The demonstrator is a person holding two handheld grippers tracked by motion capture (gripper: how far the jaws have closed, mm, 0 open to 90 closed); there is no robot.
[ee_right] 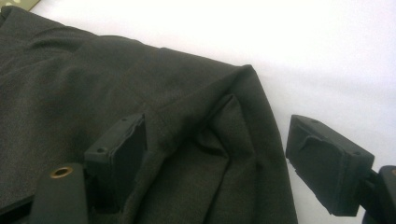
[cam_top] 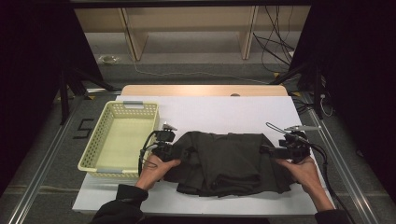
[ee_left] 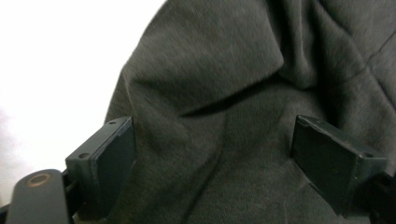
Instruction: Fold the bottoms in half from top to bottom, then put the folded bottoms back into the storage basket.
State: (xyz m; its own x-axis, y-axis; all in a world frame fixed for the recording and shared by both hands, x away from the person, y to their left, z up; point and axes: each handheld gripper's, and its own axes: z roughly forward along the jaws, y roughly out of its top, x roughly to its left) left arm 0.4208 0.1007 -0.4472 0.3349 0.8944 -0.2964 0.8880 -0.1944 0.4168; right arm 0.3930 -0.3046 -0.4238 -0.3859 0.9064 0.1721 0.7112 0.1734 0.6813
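A dark grey garment (cam_top: 224,161) lies crumpled on the white table cover (cam_top: 210,109), between my two hands. My left gripper (cam_top: 186,153) is at the garment's left edge, pointing right. In the left gripper view its jaws (ee_left: 212,135) stand wide apart over folded cloth (ee_left: 224,84), and the pads do not press on it. At the garment's right edge my right gripper (cam_top: 264,149) points left. In the right gripper view its jaws (ee_right: 217,128) are open astride a corner fold of the cloth (ee_right: 93,93), with a gap on either side.
A pale yellow plastic basket (cam_top: 100,135) stands at the table's left, just beyond my left hand. Bare white cover runs behind the garment to the wooden table edge (cam_top: 201,89). Dark stands and cables flank the table.
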